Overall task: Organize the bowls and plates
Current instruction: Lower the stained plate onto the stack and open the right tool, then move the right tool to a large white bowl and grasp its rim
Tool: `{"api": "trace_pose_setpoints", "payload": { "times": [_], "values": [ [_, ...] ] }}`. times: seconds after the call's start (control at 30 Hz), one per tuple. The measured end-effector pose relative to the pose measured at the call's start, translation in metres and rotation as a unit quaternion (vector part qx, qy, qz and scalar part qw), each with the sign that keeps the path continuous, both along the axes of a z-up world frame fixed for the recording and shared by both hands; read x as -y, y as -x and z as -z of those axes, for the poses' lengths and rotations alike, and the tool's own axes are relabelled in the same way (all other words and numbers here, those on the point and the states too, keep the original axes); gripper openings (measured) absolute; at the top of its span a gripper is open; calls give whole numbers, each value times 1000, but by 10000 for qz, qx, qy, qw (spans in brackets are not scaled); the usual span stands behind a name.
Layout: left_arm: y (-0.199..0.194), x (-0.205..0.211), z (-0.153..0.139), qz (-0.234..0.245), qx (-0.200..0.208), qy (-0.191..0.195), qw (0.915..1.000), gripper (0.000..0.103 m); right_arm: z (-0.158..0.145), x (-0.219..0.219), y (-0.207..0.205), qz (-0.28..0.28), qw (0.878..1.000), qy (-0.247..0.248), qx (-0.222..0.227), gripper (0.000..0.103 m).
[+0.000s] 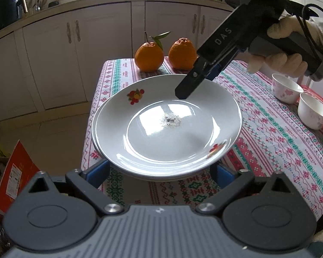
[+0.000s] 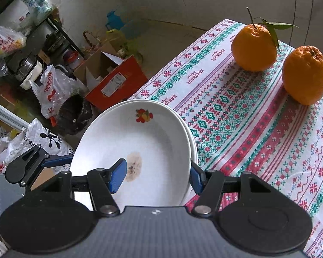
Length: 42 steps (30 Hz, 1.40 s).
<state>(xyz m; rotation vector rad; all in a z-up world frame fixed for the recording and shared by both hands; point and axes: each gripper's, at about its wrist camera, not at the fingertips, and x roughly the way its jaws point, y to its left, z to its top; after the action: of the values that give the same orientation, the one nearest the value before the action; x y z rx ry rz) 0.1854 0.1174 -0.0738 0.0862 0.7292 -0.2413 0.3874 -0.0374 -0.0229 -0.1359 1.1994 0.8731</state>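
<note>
Plate stack point(image 1: 165, 126): two plates, top one nested in the lower, at the table's left edge, partly overhanging it. Landmark for everything below.

Left gripper point(image 1: 161, 167): fingers spread wide, one blue pad point(image 1: 98, 171) either side of the stack's near rim, holding nothing. Whether the pads touch the rim or just flank it, can't tell. Rim sits straight ahead between them.

Right gripper point(image 2: 158, 177): also spread, not clamped. It straddles the stack's right rim: one pad point(image 2: 118, 177) over the inside of the top plate, the other point(image 2: 196, 177) outside the rim over the tablecloth point(image 2: 258, 129). In the left view its tip hovers over the far-right inner slope.

Key relation: the right gripper already has the rim wall between its fingers, so it looks nearer to a usable grasp; closing should pinch the rim. Round plate, no long axis, so approach angle matters little. My read: the stack needs shifting inboard off the edge.

Contents: top plate holds only a small dried stain point(image 2: 134, 166) at centre. No food.

Beyond the stack: two oranges point(image 1: 149, 56) on the cloth. Right of the stack: a row of small white bowls point(image 1: 286, 88), apparently empty and not yet nested.
</note>
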Motion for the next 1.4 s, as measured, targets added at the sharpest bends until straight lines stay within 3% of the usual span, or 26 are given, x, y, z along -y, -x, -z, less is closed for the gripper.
{"api": "trace_pose_setpoints", "payload": {
  "times": [0.33,0.53,0.7,0.77,1.4],
  "values": [
    [0,2,0,15,7,-78,10000,100,-1,-6,13,13,9981,421,443,69],
    [1,1,-2,4,17,-52,10000,99,-2,-2,17,60,9982,352,488,72],
    [5,4,-7,33,92,-135,9999,99,-16,1,33,25,9966,234,783,97],
    [7,7,-9,67,135,-182,9997,99,-22,2,42,27,9956,186,922,100],
    [39,31,-33,173,546,-422,9975,101,-54,29,136,287,9777,238,2067,103]
  ]
}}
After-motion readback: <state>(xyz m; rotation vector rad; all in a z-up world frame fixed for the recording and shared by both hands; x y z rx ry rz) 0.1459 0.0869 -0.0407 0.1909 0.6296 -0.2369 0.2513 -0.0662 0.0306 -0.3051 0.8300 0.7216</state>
